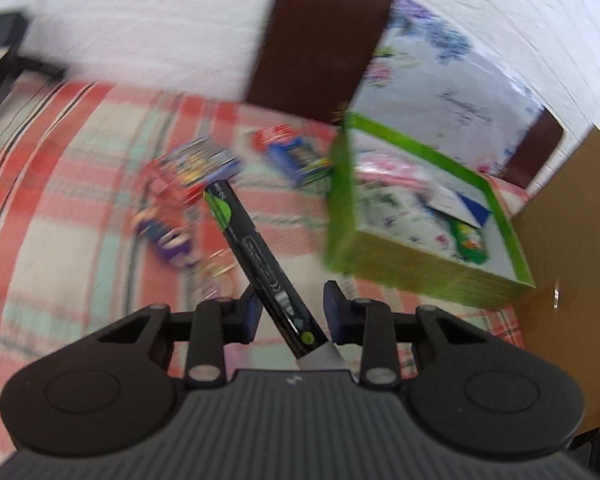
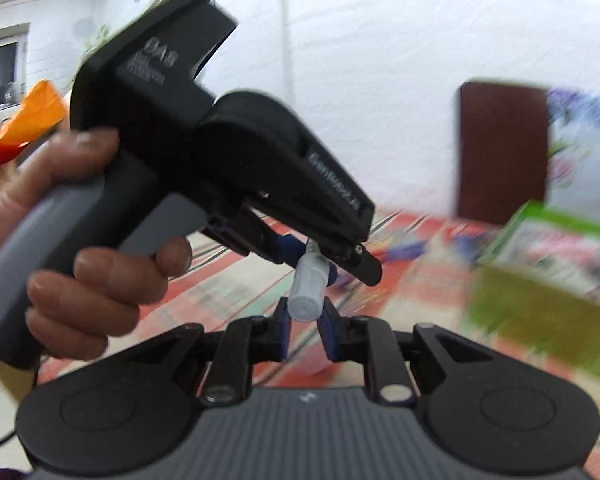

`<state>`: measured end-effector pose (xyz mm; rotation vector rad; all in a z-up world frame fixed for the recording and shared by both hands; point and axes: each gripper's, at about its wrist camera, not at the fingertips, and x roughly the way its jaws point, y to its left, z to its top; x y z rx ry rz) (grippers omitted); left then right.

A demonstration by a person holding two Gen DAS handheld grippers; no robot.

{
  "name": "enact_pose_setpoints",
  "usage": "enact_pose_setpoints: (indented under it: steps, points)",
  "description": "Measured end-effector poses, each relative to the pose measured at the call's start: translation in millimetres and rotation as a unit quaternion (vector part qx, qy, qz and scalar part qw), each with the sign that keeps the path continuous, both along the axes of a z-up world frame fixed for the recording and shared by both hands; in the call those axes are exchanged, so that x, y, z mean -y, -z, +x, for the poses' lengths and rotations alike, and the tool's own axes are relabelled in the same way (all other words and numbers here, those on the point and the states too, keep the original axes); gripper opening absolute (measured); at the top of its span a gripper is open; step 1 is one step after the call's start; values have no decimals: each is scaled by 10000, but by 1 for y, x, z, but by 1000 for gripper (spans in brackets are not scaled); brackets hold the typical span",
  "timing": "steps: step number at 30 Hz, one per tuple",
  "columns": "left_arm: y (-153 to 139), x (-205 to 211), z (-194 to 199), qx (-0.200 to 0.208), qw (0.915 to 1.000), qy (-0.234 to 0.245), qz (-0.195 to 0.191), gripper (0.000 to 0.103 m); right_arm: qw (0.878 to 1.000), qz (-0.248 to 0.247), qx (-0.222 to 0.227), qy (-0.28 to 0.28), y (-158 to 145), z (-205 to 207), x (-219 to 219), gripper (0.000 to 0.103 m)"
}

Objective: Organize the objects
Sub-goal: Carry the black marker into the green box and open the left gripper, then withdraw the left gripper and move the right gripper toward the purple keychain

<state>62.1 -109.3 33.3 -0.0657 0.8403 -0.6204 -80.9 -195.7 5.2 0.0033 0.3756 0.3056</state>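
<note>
Since both views are motion-smeared, small detail is unreliable.

Hidden/unclear: the loose packs ahead-left of the left tool (image 1: 293,296) are colour smears, print unreadable. The marker (image 1: 256,256) runs crosswise through that tool, and its grey end passes below the tool body, out of sight. The right-wrist view shows that grey end sitting between the right tool (image 2: 305,305) pads. What's in the green box (image 1: 420,268) is a blur of floral and blue shapes. The far right of the box is cut off in the right-wrist view.

Tool state: the left tool is nearly closed and clamped on the marker's black barrel, with a left hand (image 2: 80,248) on its handle. The right tool is closed down on the grey end. The marker is off the plaid surface (image 1: 80,200), bridging both tools.

Room: there is bare plaid far left of the left tool. The packs sit ahead-left and the box ahead-right, corner towards the tool, with a clear lane between them. A brown panel (image 1: 320,40) stands behind, and a cardboard face (image 1: 572,240) is hard right.

Counts: 2 tools, 1 marker, 1 green box. Roughly 3 loose packs: red-blue (image 1: 196,172), purple (image 1: 168,236), red-blue-green (image 1: 296,152). That count isn't firm.
</note>
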Motion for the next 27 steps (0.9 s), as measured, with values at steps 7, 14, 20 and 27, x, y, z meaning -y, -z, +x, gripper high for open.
enact_pose_setpoints:
  steps: [7, 14, 20, 27]
  points:
    - [-10, 105, 12, 381, 9964, 747, 98, 35, 9930, 34, 218, 1160, -8, 15, 77, 15]
    - [-8, 188, 6, 587, 9897, 1248, 376, 36, 9791, 68, 243, 2018, 1, 23, 140, 15]
    - [2, 212, 1, 740, 9875, 1277, 552, 56, 9479, -143, 26, 3183, 23, 32, 186, 38]
    - [10, 174, -11, 857, 9875, 1118, 706, 56, 9450, 218, 329, 3248, 25, 1, 182, 39]
